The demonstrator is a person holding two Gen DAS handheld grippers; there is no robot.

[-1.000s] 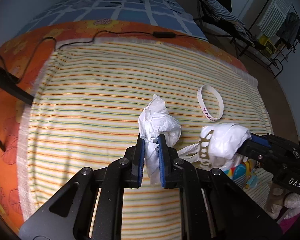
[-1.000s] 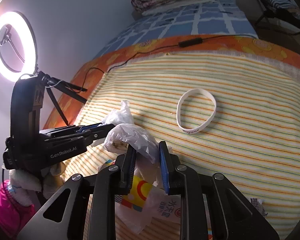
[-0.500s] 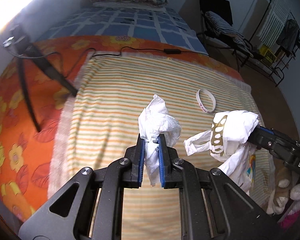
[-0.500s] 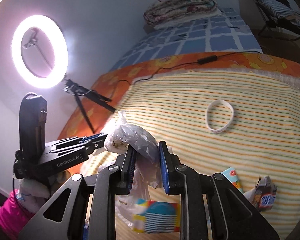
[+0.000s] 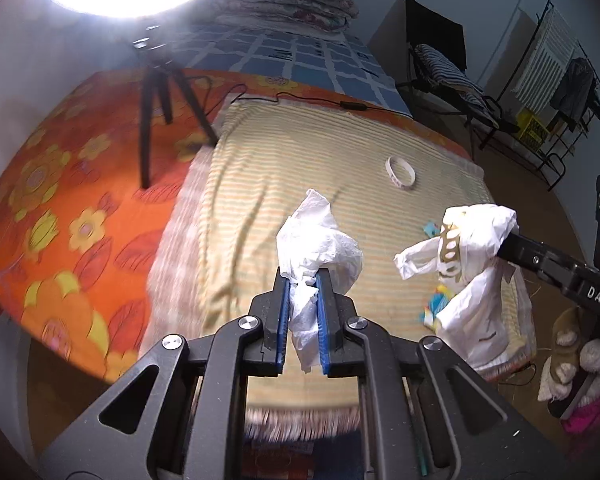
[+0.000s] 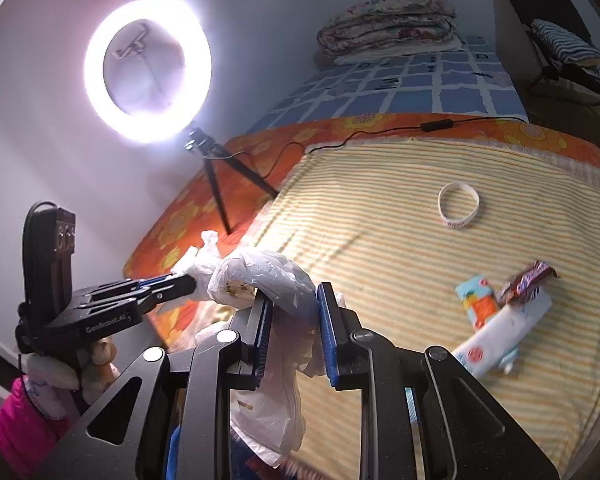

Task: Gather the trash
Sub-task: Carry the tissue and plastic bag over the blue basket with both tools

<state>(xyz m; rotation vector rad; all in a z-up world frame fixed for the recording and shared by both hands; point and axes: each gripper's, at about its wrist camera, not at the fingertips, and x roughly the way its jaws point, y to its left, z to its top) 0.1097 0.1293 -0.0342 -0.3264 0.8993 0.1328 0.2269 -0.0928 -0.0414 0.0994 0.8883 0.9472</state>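
So the biggest thing here is the bed (image 6: 204, 216), orange flowery sheet with a blue checked cover further back, and a yellow striped blanket (image 6: 400, 220) spread over the near part. A lit ring light (image 6: 148, 68) on a little tripod stands on the orange sheet at about 10 o'clock in the right wrist view, its cable running off toward 1 o'clock. Both grippers are up off the blanket, sharing one white plastic bag (image 6: 272, 280): the left gripper (image 5: 303, 280) is clamped tight on a scrunched edge of it, and the right gripper (image 6: 292, 300) has its blue pads pinched on another bunched edge, with the rest of the bag sagging down between them. In the left wrist view the right gripper comes in from 3 o'clock with its bag end wadded over the tips. The trash itself lies loose on the blanket: a white tissue pack (image 6: 500, 328) at 4 o'clock in the right view, a small colourful wrapper (image 6: 476, 300) just beside it, and a dark candy wrapper (image 6: 528, 280) touching the pack's far end. A white wristband (image 6: 459, 210) sits well apart at 2 o'clock.
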